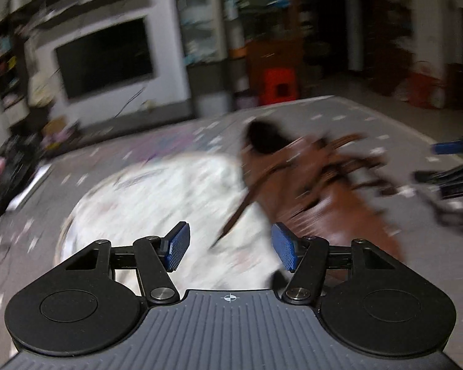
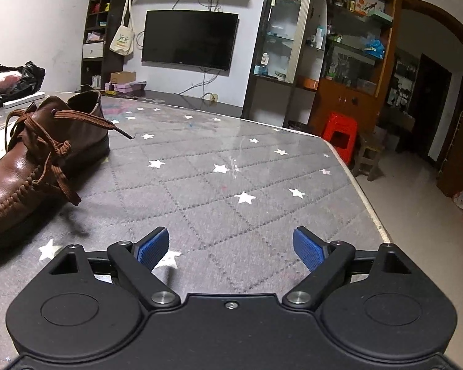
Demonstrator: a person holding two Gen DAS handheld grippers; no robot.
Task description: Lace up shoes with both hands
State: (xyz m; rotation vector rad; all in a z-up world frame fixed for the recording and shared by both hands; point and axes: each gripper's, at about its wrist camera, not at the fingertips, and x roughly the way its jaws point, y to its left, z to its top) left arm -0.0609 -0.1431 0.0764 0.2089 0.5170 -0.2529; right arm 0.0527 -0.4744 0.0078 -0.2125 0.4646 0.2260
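Note:
A brown leather shoe (image 2: 31, 157) with loose brown laces (image 2: 51, 151) lies on the grey star-patterned table cover (image 2: 231, 178), at the left of the right wrist view. My right gripper (image 2: 231, 248) stands open over the bare cover, to the right of the shoe, with nothing between its fingers. The left wrist view is motion-blurred. There the shoe (image 1: 318, 185) lies ahead and to the right, partly on a white cloth (image 1: 169, 203), with one lace end (image 1: 237, 215) trailing toward my left gripper (image 1: 230, 246), which is open and empty. The other gripper (image 1: 450, 172) shows at the far right.
A black plastic bag (image 2: 14, 81) and a white strip lie at the table's far left. The table's right edge (image 2: 364, 197) drops to the floor, where a red stool (image 2: 339, 132) and a wooden stool stand. A TV (image 2: 188, 40) and shelves line the back wall.

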